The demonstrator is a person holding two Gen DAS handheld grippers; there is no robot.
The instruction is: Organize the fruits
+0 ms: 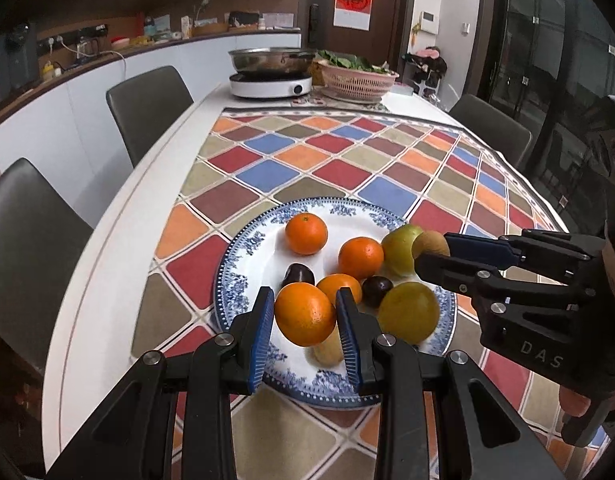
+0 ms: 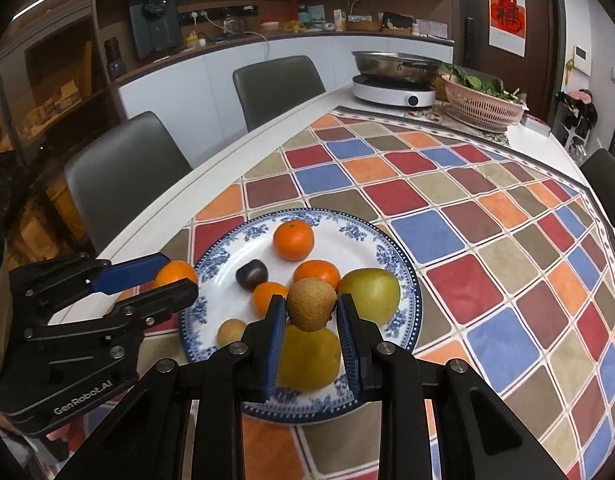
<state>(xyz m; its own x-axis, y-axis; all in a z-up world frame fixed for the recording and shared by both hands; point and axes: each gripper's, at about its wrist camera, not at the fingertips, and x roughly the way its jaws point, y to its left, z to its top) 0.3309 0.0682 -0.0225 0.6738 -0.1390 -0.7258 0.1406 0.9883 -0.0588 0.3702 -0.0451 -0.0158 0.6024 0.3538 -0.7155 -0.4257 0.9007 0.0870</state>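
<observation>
A blue-patterned white plate (image 1: 243, 256) (image 2: 347, 228) holds several fruits: oranges (image 1: 306, 233) (image 2: 293, 239), two dark plums (image 1: 298, 275) (image 2: 251, 274), two green-yellow apples (image 1: 408, 312) (image 2: 369, 290) and a small brown kiwi (image 2: 231, 332). My left gripper (image 1: 305, 312) (image 2: 175, 276) is shut on an orange (image 1: 305, 314) and holds it above the plate's near left side. My right gripper (image 2: 311, 312) (image 1: 431, 250) is shut on a brown kiwi (image 2: 311, 304) (image 1: 429, 244) above the plate's right side.
The plate lies on a multicoloured checked cloth (image 1: 347, 152) on a white table (image 1: 119, 248). At the far end stand an induction cooker with a steel pan (image 1: 271, 68) and a pink basket of greens (image 1: 357, 76). Grey chairs (image 1: 147, 108) line the left side.
</observation>
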